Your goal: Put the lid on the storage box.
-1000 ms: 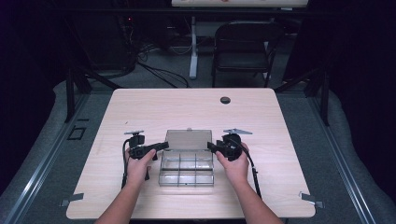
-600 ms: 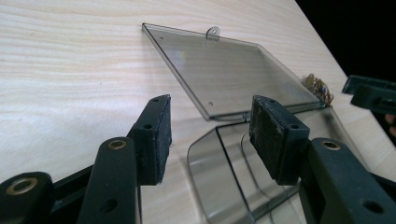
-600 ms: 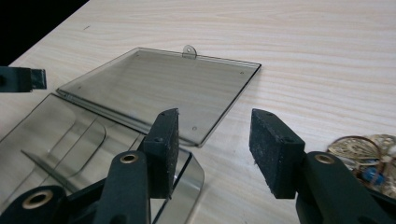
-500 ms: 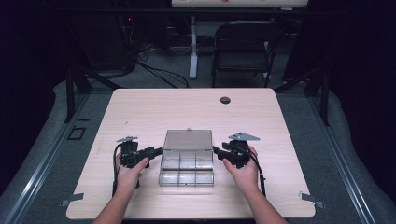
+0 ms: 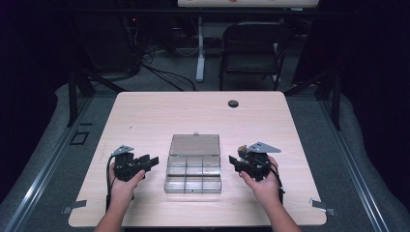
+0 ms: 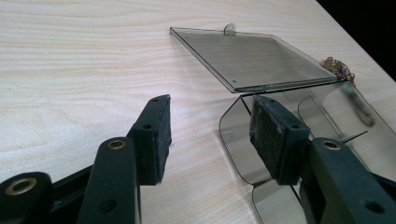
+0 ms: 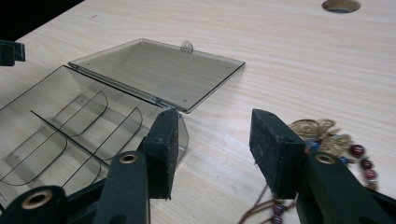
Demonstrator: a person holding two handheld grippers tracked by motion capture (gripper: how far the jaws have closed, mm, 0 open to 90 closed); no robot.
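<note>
Flanking the clear, smoky plastic compartment box [image 5: 193,171] from either side, both grippers sit low at the near half of the pale wooden table [image 5: 159,111], each held in one of the person's hands. Nearest on the left, the left gripper [image 5: 149,161] points right toward the box's left wall; in the left gripper view its jaws stand apart with nothing between them, one pad over bare wood and the other just in front of the curved wall of a near compartment. On the right, the right gripper [image 5: 234,160] points left at the box's right wall, its jaws likewise released and empty.

What the coming move turns on lies beside that right gripper: a beaded necklace with a brass-coloured filigree pendant and dark red beads [image 7: 334,142] rests on the wood just right of the box, partly behind the right-hand pad in the right gripper view. It is off to the side of the jaws rather than between them, so I judge the right hand the nearer one by far, needing a small turn away from the box to get the pads around it.

Farther back, the box's hinged transparent lid [image 5: 195,144] lies open, flat toward the far side, its long axis running left to right, leaving the divided compartments free to receive the piece. Beyond it is a round dark cable hole [image 5: 233,103] near the far edge.
</note>
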